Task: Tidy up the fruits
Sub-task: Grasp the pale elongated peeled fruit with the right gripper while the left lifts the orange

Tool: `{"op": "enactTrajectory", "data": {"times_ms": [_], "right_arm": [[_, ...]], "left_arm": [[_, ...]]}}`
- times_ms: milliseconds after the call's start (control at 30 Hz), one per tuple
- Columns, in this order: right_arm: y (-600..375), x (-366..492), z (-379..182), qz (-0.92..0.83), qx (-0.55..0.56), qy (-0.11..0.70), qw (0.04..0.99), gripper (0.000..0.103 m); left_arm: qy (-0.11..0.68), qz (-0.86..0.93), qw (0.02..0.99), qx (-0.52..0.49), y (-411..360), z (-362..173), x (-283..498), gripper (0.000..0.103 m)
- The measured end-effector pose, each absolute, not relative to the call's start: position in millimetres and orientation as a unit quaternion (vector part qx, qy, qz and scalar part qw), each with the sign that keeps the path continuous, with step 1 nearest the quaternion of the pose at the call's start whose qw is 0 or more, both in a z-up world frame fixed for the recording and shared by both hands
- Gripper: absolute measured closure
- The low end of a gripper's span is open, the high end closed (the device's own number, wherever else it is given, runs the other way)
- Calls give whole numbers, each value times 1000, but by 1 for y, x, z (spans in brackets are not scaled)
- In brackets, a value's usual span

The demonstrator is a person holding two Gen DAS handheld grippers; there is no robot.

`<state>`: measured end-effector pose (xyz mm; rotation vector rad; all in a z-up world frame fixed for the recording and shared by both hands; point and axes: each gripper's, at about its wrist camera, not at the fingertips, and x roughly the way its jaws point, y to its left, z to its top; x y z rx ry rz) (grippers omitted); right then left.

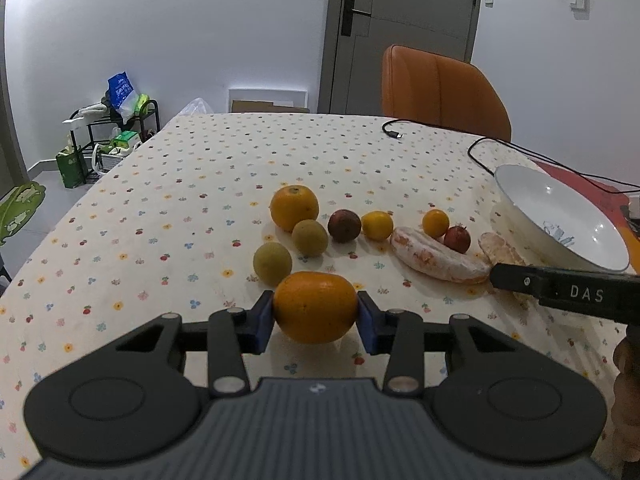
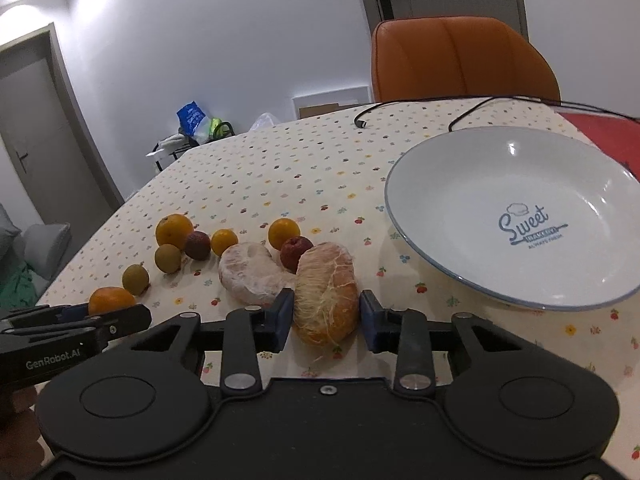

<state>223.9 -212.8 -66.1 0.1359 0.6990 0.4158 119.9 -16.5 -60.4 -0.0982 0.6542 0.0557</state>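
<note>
Left gripper: clamped on an orange, blue pads pressed to both sides of the fruit, low over the tablecloth.
Right gripper: jaws narrow around a peeled citrus segment; left pad touching it, a thin gap at the right pad, so a firm grip cannot be confirmed.
Fruit row: big orange, two greenish round fruits, dark purple-brown fruit, two small oranges, small red fruit, second peeled segment, all lying loose on the cloth left of the plate.
Plate: white with thin blue rim, resting on the cloth to the right of the fruit, nothing in it.
Only in right wrist view: full plate interior with blue "Sweet" lettering; left gripper seen from the side at lower left, "GenRobot.AI" on its body, orange visible at its tip; stringy white pith on the segment between the jaws.
Only in left wrist view: right gripper's black finger marked "DAS" entering from the right, lying over the near segment; shelf rack with bags on the floor at left; part of a hand at the right edge.
Surface: cream tablecloth with small flower and fruit print; black cable near the far edge; red patch beyond the plate.
Room: white walls, grey door, orange chair at the far side of the table.
</note>
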Motion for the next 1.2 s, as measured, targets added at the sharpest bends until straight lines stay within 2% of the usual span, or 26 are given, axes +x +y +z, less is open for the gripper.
{"op": "enactTrajectory", "data": {"times_ms": [1200], "right_arm": [[-282,178,-31,162,113,265,944,71]], "left_arm": [[273,-36,961,-16,-84,-22,133,62]]}}
